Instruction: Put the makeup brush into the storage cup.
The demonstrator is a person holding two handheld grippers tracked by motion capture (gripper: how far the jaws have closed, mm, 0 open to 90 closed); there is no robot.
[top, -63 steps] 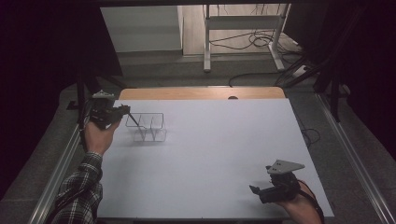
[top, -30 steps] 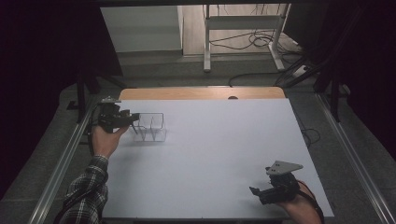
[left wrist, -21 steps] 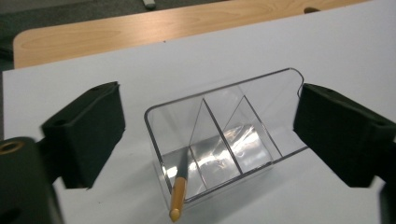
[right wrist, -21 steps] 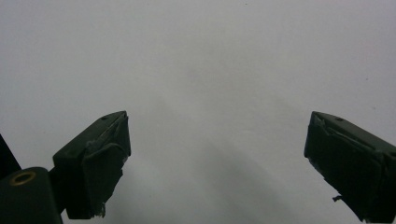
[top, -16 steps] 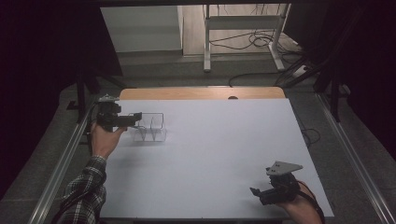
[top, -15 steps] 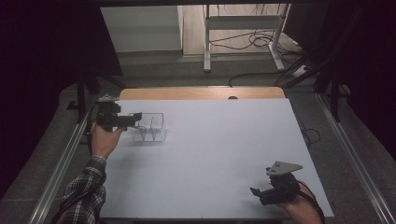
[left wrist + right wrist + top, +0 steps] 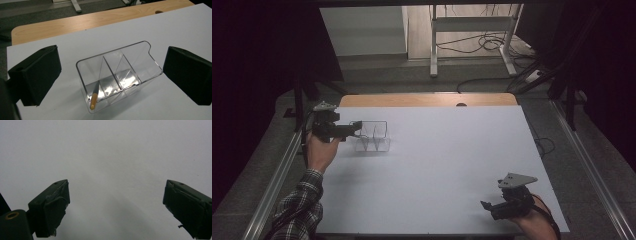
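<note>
A clear plastic organizer [image 7: 373, 136] with several compartments stands at the far left of the white table [image 7: 452, 160]. In the left gripper view the organizer [image 7: 130, 67] holds a thin dark pencil with an orange end [image 7: 94, 98], leaning in its left compartment. My left gripper [image 7: 356, 127] hovers just left of the organizer. Its jaws have just been opening and now stand wide [image 7: 111, 75], with nothing pressed between the pads. My right gripper [image 7: 487, 206] rests near the front right edge, open [image 7: 116, 202] over bare white table.
A wooden strip [image 7: 427, 100] borders the table's far edge. Metal rails [image 7: 272, 185] run along both sides. On the floor beyond the table are a white stand [image 7: 472, 30] and cables.
The left gripper held the thin pencil over the organizer; now the pencil lies inside it and the jaws stand apart. The left hand shifted slightly. The right gripper kept still.
</note>
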